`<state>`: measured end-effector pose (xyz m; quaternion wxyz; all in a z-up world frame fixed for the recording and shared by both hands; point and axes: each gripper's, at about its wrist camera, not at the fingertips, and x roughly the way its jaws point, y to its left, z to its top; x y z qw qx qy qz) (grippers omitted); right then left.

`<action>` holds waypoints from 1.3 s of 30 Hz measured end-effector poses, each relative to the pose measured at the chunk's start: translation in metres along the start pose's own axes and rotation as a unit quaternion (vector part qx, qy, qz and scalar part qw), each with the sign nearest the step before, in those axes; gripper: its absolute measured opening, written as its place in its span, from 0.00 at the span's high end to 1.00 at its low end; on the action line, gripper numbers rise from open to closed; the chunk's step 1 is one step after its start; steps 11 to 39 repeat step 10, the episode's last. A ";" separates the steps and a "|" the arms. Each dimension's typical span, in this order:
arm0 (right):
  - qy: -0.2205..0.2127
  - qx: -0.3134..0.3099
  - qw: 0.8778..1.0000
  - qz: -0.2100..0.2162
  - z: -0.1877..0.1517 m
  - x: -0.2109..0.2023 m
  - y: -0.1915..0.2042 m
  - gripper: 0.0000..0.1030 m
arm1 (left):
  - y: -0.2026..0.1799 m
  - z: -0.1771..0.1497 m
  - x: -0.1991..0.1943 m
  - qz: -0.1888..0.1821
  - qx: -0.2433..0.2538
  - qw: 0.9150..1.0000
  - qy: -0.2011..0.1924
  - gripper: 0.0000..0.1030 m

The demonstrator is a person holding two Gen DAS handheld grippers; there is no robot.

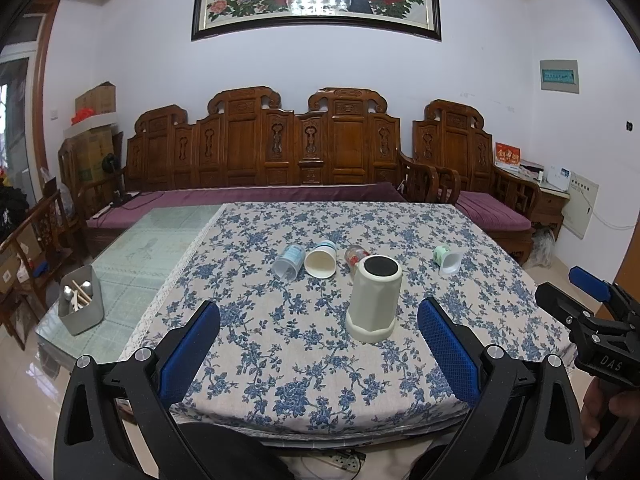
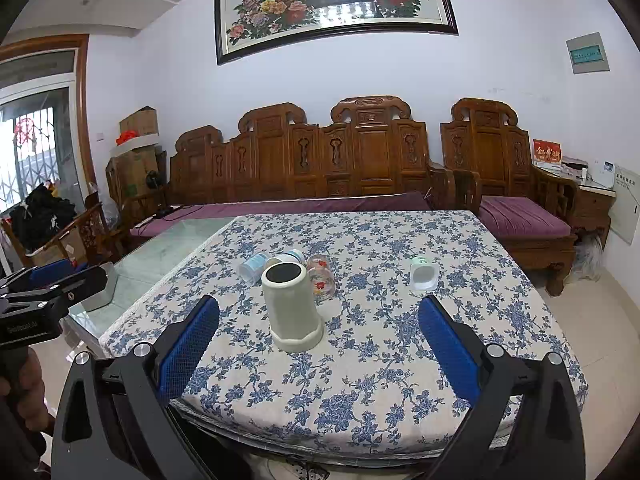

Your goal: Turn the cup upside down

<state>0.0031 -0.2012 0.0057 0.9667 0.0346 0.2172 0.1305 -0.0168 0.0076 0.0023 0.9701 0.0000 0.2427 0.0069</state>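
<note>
While both the left gripper (image 1: 318,340) and right gripper (image 2: 319,340) hang with fingers wide apart and empty, the cream cup (image 1: 374,300) stands mouth-down mid-table, where a careless reach could topple it into the glass (image 2: 321,277) behind.

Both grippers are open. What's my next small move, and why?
Probably ease the right gripper forward toward the green cup: it lies on its side, unobstructed, while the tall cup already seems to stand mouth-down, dark base up.
</note>
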 end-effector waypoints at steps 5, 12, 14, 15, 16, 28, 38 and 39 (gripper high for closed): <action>0.000 0.001 1.000 0.001 0.000 0.000 0.000 0.03 | 0.000 0.001 0.000 0.001 0.001 1.000 0.000 0.08; 0.000 0.001 1.000 0.000 0.000 0.000 0.000 0.03 | 0.000 0.001 -0.001 -0.001 0.000 1.000 -0.002 0.08; 0.000 0.001 1.000 0.000 0.000 0.000 0.000 0.03 | 0.000 0.001 -0.001 -0.001 0.000 1.000 -0.002 0.08; 0.000 0.001 1.000 0.000 0.000 0.000 0.000 0.03 | 0.000 0.001 -0.001 -0.001 0.000 1.000 -0.002 0.08; 0.000 0.001 1.000 0.000 0.000 0.000 0.000 0.03 | 0.000 0.001 -0.001 -0.001 0.000 1.000 -0.002 0.08; 0.000 0.001 1.000 0.000 0.000 0.000 0.000 0.03 | 0.000 0.001 -0.001 -0.001 0.000 1.000 -0.002 0.08; 0.000 0.001 1.000 0.000 0.000 0.000 0.000 0.03 | 0.000 0.001 -0.001 -0.001 0.000 1.000 -0.002 0.08; 0.000 0.001 1.000 0.000 0.000 0.000 0.000 0.03 | 0.000 0.001 -0.001 -0.001 0.000 1.000 -0.002 0.08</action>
